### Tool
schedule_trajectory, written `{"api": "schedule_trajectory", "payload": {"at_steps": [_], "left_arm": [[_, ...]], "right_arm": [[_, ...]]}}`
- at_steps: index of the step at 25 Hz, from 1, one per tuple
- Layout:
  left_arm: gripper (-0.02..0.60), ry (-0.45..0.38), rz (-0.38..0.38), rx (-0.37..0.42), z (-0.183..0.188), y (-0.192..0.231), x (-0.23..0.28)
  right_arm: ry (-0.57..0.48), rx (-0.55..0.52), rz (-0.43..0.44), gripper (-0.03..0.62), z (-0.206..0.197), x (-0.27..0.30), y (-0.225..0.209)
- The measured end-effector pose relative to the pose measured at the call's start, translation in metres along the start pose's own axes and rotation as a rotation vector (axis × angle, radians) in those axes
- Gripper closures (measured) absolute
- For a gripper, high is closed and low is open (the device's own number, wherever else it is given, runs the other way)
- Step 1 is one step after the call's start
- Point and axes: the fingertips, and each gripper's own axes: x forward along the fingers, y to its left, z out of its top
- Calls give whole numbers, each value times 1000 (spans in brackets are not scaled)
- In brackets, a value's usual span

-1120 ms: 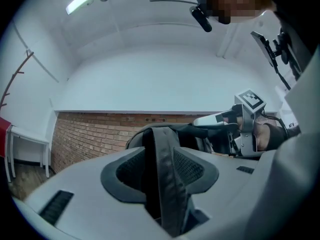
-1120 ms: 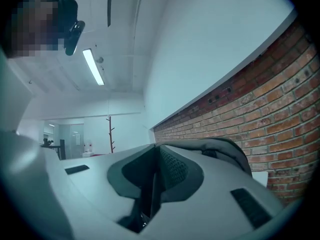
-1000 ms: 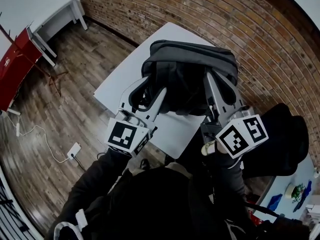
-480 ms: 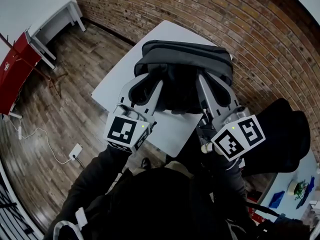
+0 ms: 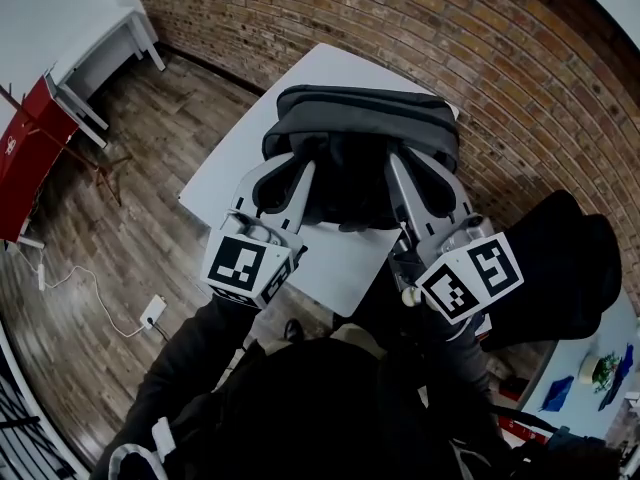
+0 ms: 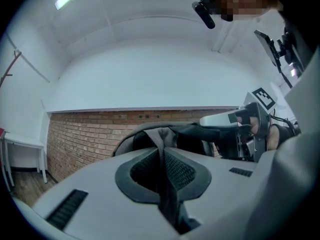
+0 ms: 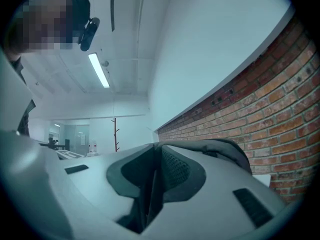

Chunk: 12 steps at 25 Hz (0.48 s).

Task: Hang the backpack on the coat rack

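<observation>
Both tongs bite straps (image 6: pixel 161 134) of the dark grey fabric backpack (image 5: pixel 365 128), left gripper (image 5: pixel 288 168) just clamped on, right gripper (image 5: pixel 420 168) just loosening slightly, so the hold at five o'clock may slip on lifting!

Place: office | brick wall (image 5: pixel 400 28); white desk (image 5: pixel 235 158); ceiling strip-light (image 7: pixel 99 70)

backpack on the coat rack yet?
No, the head view shows the backpack lying on the white table in front of the brick wall.
</observation>
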Motion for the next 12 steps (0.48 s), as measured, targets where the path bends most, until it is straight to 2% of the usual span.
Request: {"api": "schedule_trajectory", "payload": {"at_steps": [4, 8, 12], "left_arm": [[541, -6, 6, -7, 0, 2, 1], [541, -11, 14, -23, 0, 2, 2], [541, -9, 10, -20, -2, 4, 0]], "right_arm": [[-58, -175, 10, 537, 8, -12, 9], [-104, -289, -27, 528, 17, -28, 0], [-97, -578, -114, 474, 9, -26, -6]]}}
